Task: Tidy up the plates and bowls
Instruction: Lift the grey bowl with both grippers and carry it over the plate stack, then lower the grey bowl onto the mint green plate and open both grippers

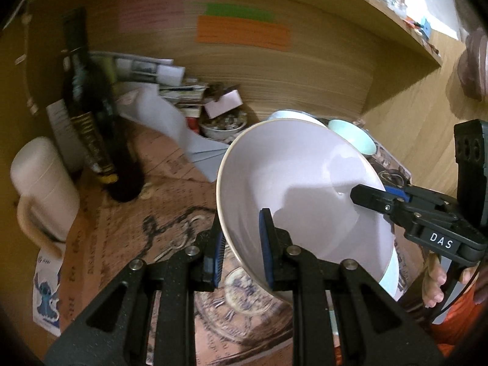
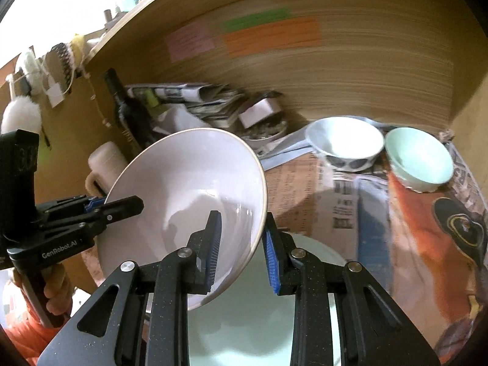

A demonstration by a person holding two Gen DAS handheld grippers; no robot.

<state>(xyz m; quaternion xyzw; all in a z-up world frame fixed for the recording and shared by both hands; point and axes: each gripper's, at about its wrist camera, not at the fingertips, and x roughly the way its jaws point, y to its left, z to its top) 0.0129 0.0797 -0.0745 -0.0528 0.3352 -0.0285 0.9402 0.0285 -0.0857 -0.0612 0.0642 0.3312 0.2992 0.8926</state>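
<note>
Large white bowl: rim clamped by left gripper and right gripper (tilted, airborne); two small bowls unstacked.

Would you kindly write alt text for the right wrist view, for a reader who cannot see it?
Both grippers, the right gripper and the left gripper, clamp opposite rims of a tilted white bowl above a pale plate. Behind it, a white bowl and a mint bowl sit on the newspaper-covered desk.
</note>
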